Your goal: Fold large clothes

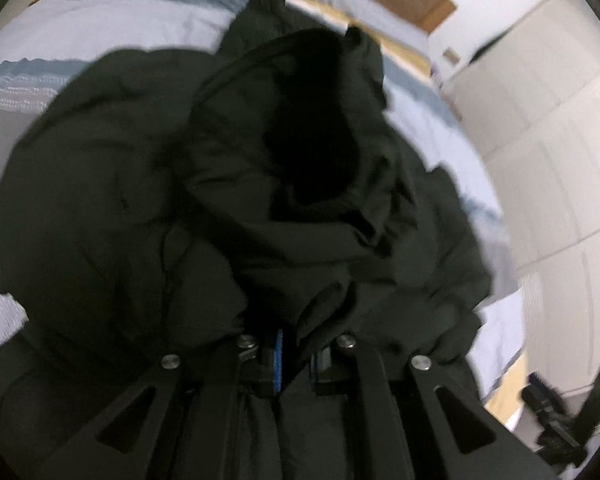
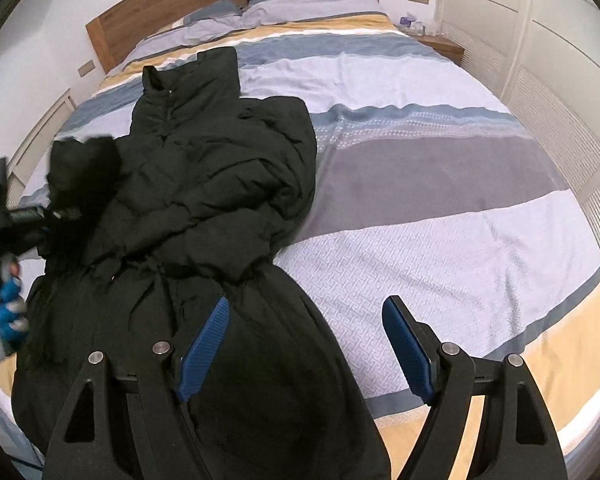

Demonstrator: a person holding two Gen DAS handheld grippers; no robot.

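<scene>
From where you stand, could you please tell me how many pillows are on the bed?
2 pillows show, both by the wooden headboard: a darker blue one on the left and a paler one to its right. Others may lie hidden in the rumpled bedding there.

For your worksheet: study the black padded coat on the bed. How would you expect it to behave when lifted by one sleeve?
The coat would probably sag: its quilted body lies creased and slumped. The sleeve in the shut left claw bunches up, so it is floppy, not stiff. The puffy padding suggests bulk with little weight.
</scene>
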